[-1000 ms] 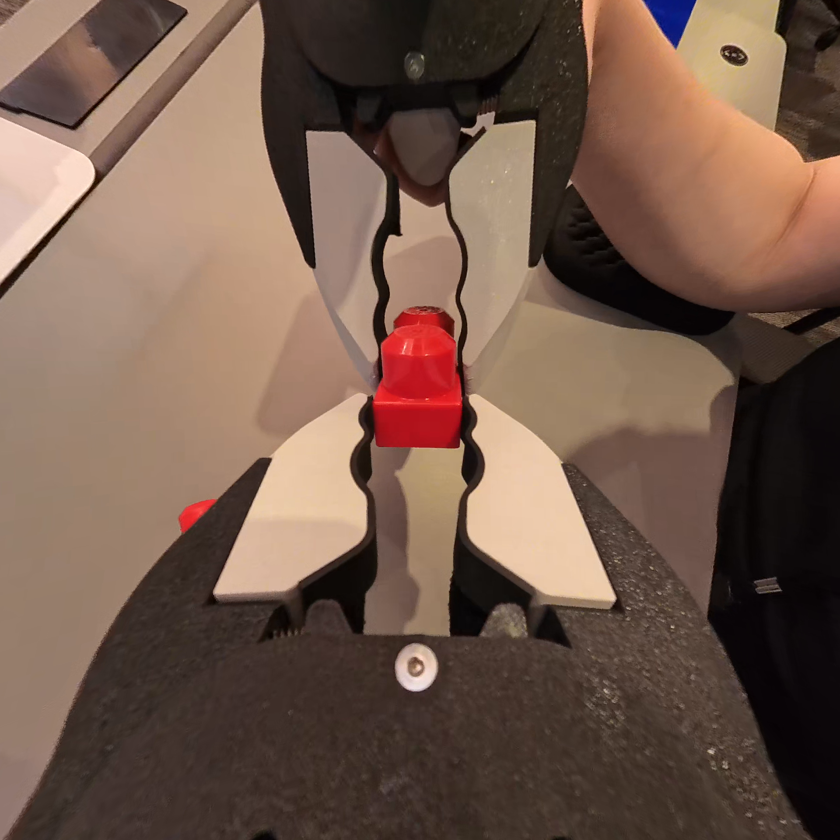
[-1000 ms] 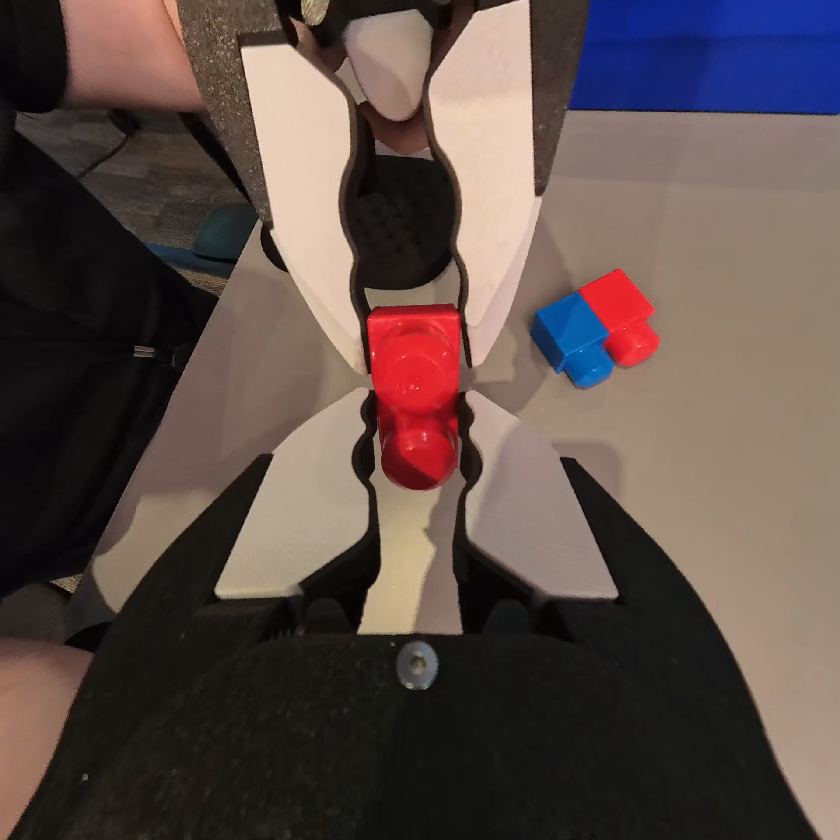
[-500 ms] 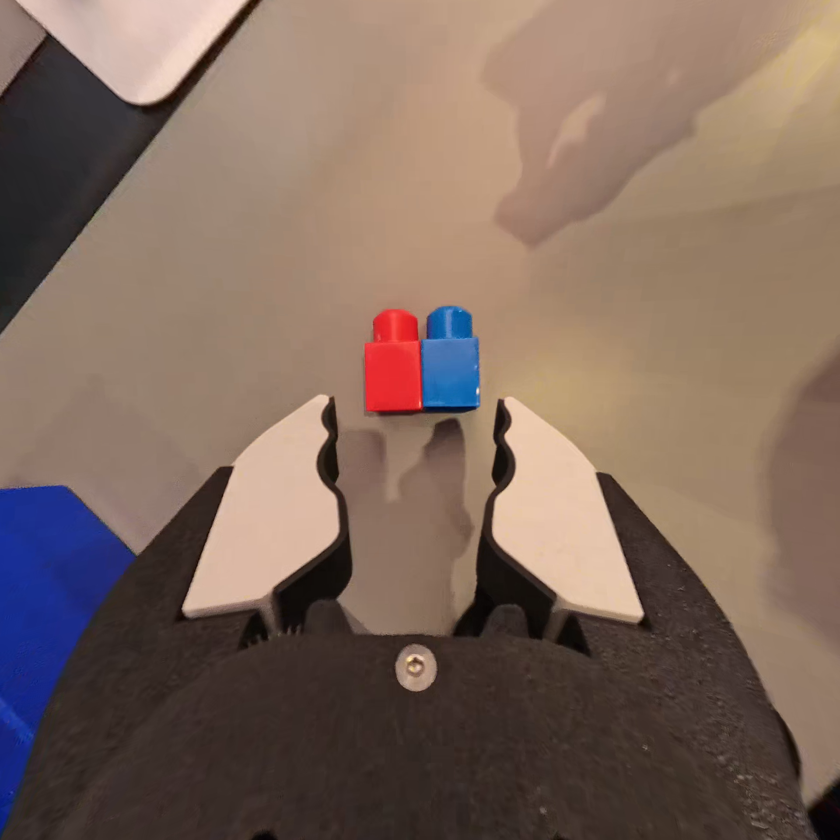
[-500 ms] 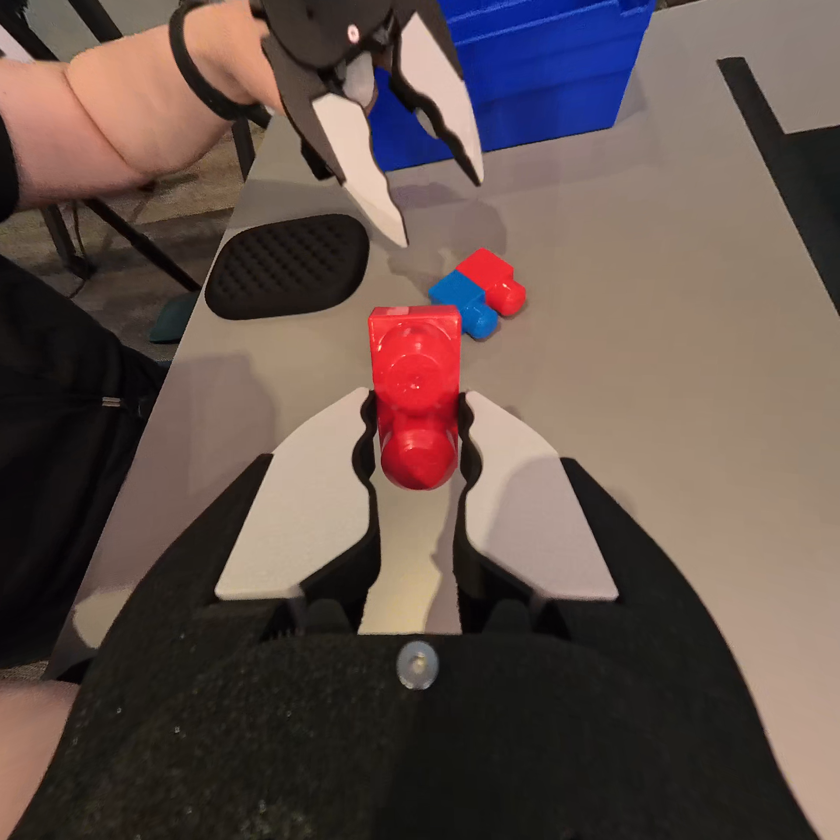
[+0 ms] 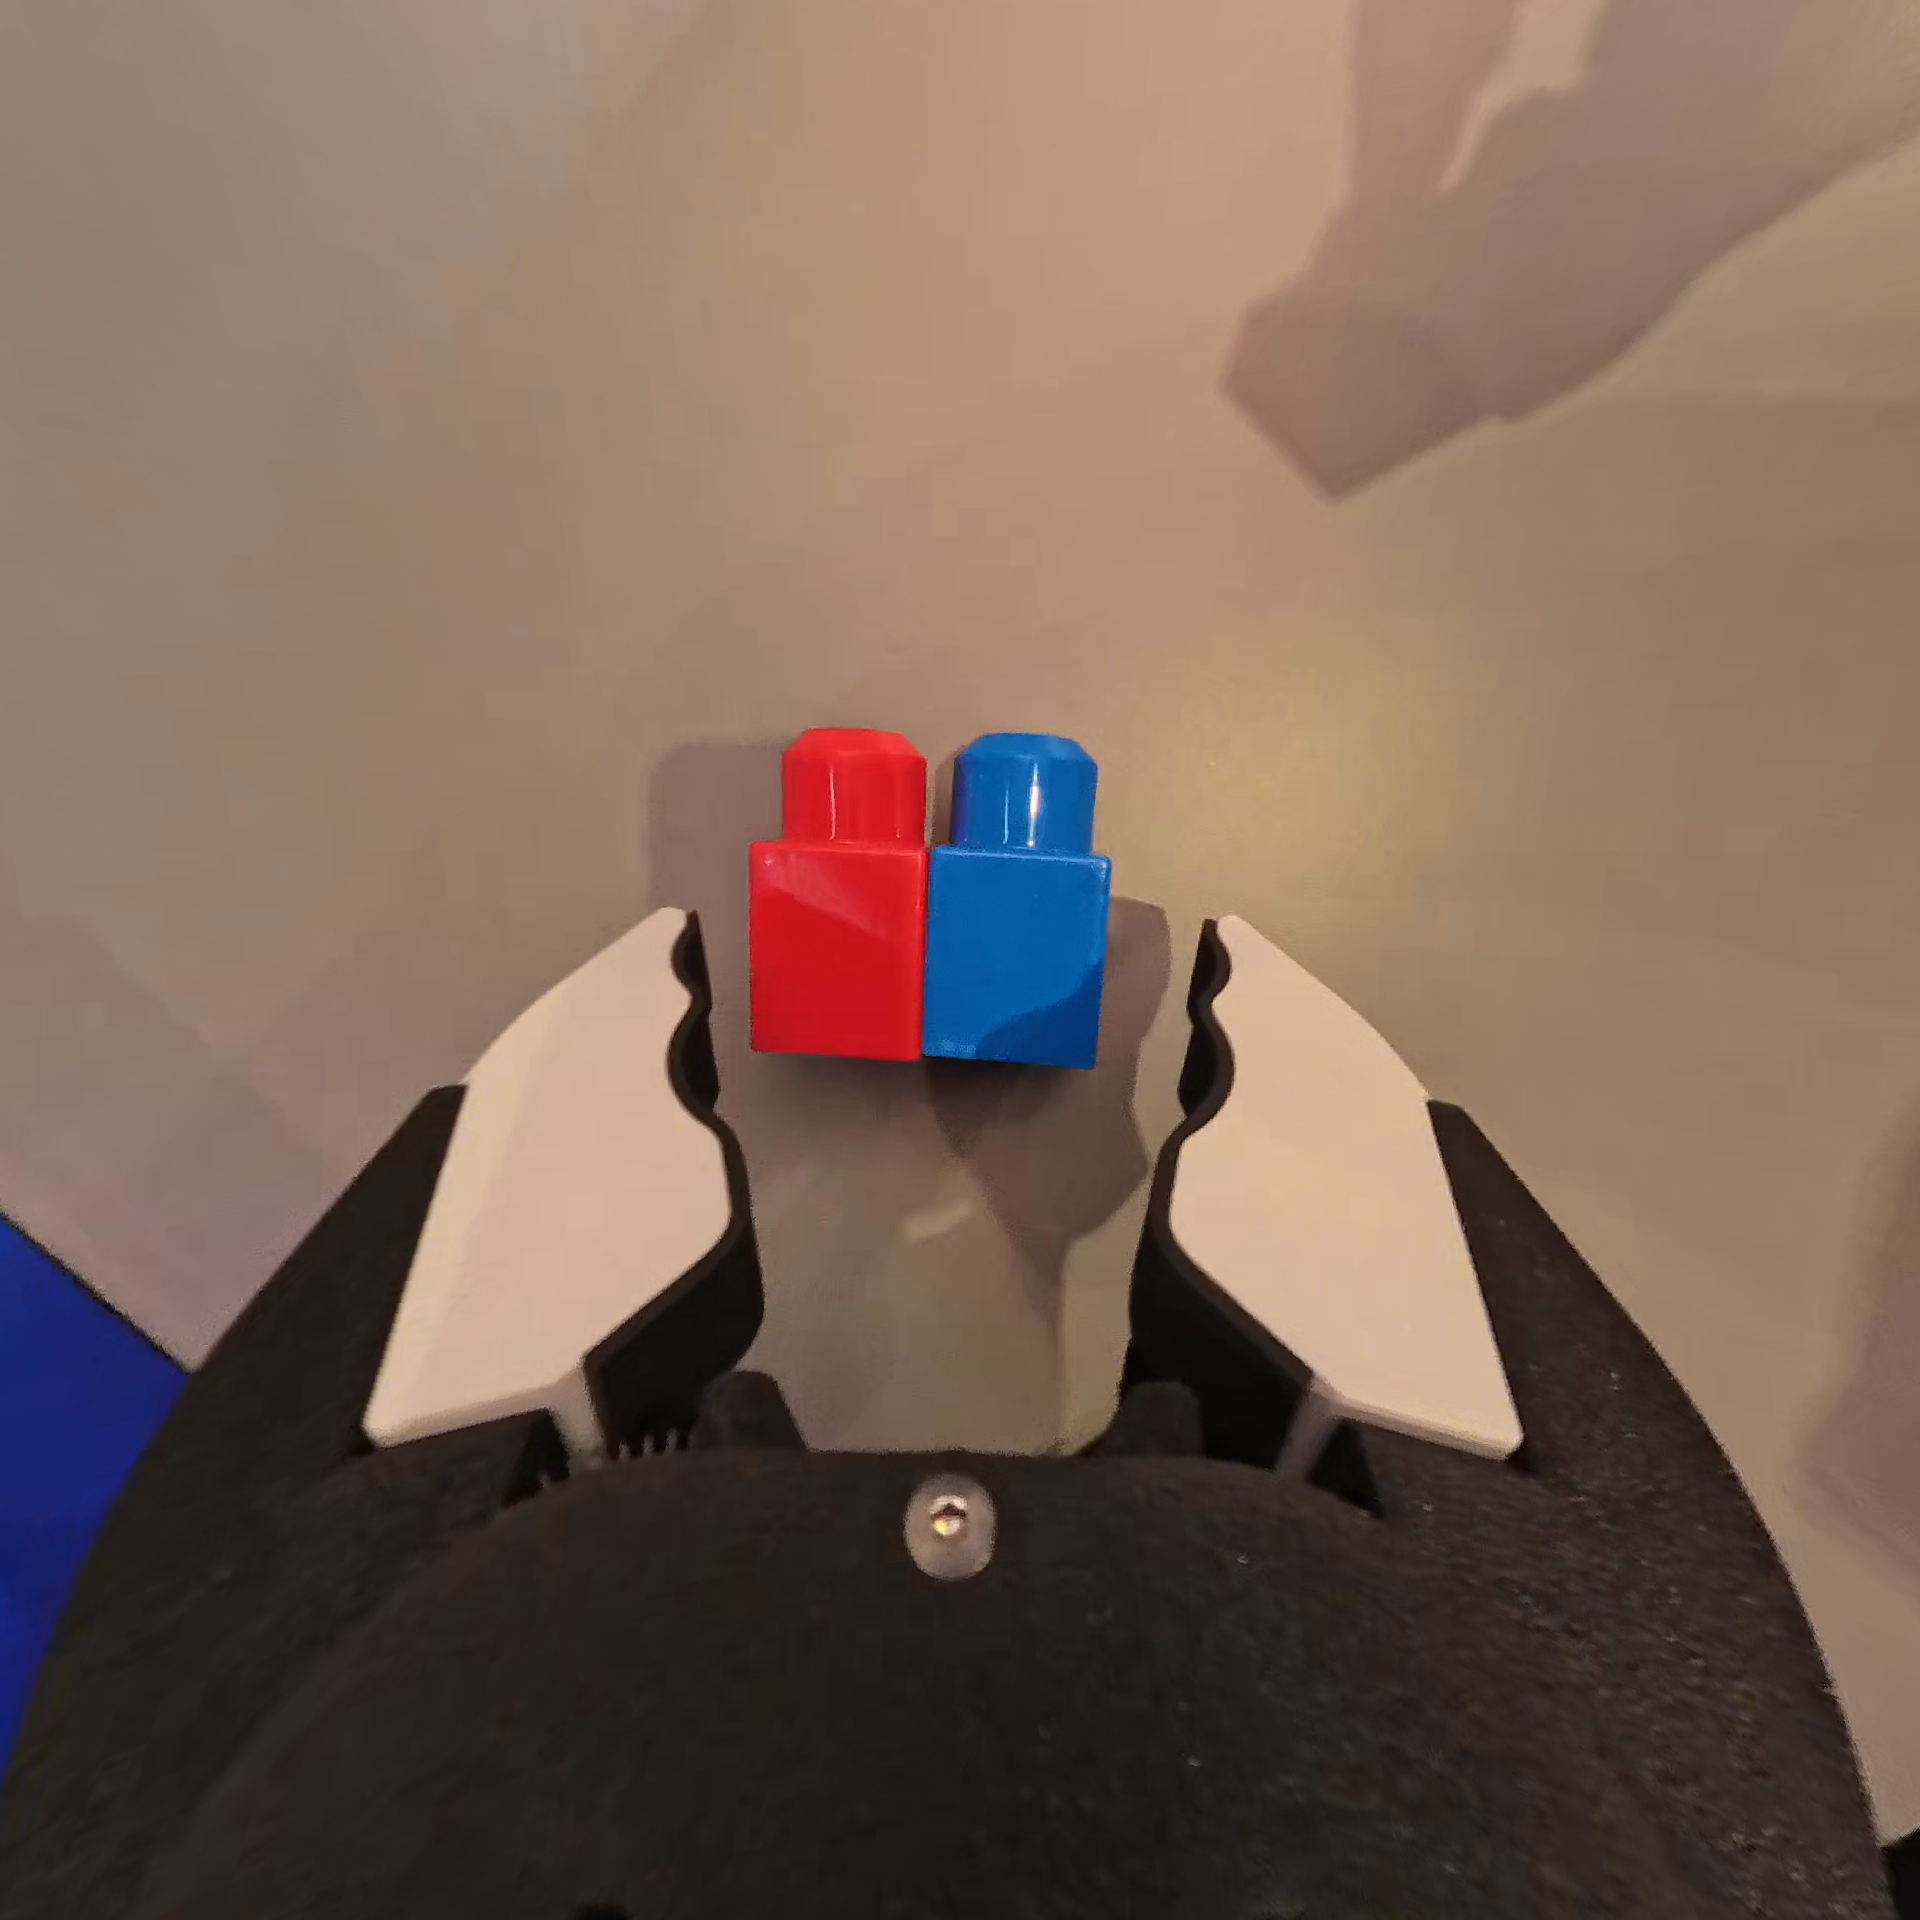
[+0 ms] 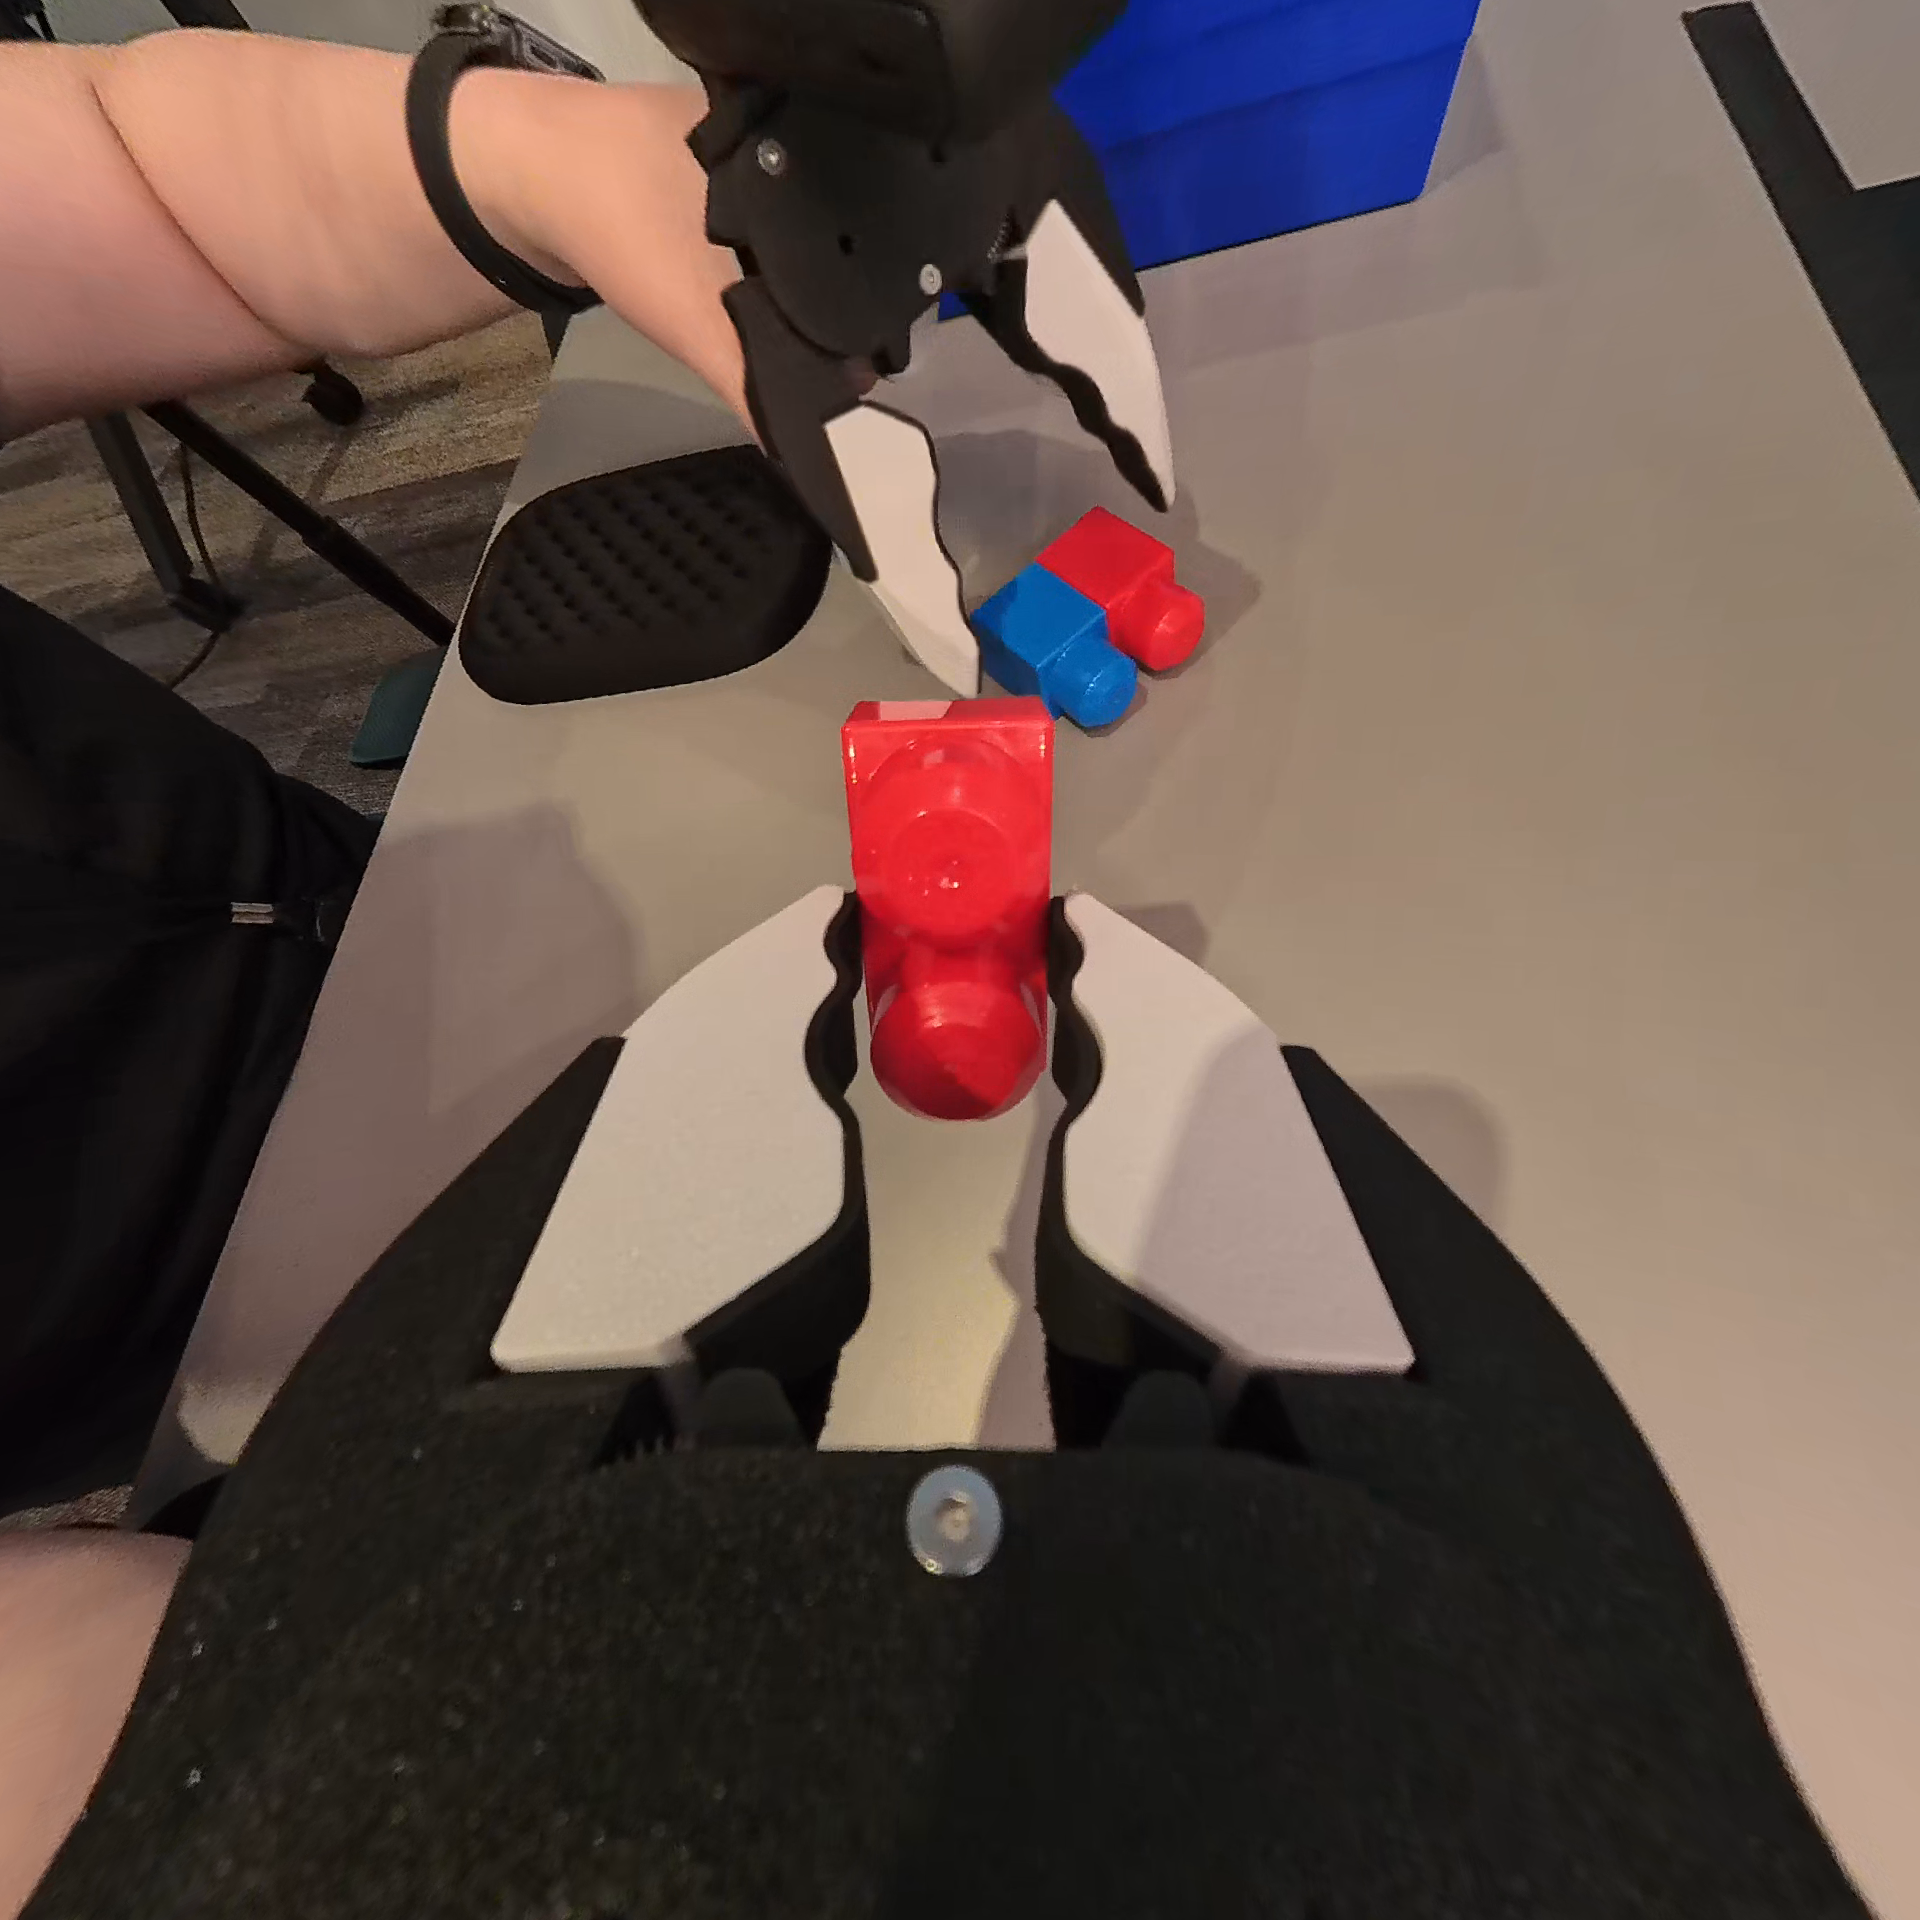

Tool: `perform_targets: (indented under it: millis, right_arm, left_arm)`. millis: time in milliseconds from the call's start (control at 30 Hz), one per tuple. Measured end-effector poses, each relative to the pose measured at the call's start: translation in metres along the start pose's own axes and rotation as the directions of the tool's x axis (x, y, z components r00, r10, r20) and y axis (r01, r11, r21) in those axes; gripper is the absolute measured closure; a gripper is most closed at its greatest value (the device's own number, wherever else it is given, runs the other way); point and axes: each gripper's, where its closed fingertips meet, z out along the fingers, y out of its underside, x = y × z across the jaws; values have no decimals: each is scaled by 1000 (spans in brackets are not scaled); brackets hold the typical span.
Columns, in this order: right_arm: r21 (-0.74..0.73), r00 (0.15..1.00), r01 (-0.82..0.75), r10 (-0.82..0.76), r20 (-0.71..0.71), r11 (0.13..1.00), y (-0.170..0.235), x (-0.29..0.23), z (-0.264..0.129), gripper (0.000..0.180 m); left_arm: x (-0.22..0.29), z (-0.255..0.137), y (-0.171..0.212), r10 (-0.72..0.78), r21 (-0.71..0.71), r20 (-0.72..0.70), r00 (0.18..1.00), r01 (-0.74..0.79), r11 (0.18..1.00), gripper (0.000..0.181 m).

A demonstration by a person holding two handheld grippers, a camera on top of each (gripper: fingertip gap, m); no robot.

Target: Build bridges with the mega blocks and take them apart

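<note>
Your left gripper (image 5: 940,966) hangs over the table (image 5: 416,520) with fingers spread wide, empty; the small red block (image 5: 836,948) and small blue block (image 5: 1013,951) lie on their sides, touching, studs pointing away from you, just past the fingertips; your right gripper (image 6: 948,940) is clamped on the long red block (image 6: 945,831), held off the table, near the pair; blue bin (image 6: 1268,135) sits at the far edge. I'd judge you're about to grab the pair; centre it between both fingers before closing; squeeze evenly or the two blocks slide apart.
</note>
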Motion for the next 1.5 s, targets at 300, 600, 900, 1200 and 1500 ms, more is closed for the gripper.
perform_targets:
  millis: [300, 600, 900, 1200, 1500]
  right_arm:
    - [-22, 1000, -1, 1, 10, 1000, 3, -1, 2, 146]
    - [-37, 1000, -9, 10, 28, 999, 6, -3, 3, 146]
    - [-46, 999, -9, 11, 33, 999, 8, -3, 3, 146]
    - [-57, 999, -14, 16, 39, 998, 10, -4, 4, 146]
    - [-68, 999, -11, 14, 47, 998, 11, -5, 6, 146]
  left_arm:
    - [-5, 13, 7, -12, -69, -1, 1000, 12, 998, 90]
    - [-3, 18, 8, -24, -80, -32, 999, 21, 997, 91]
    - [-3, 25, 13, -18, -107, -46, 999, 13, 994, 91]
    - [-2, 26, 13, -23, -119, -71, 997, 14, 993, 92]
    - [-4, 26, 14, -13, -118, -76, 997, 4, 993, 97]
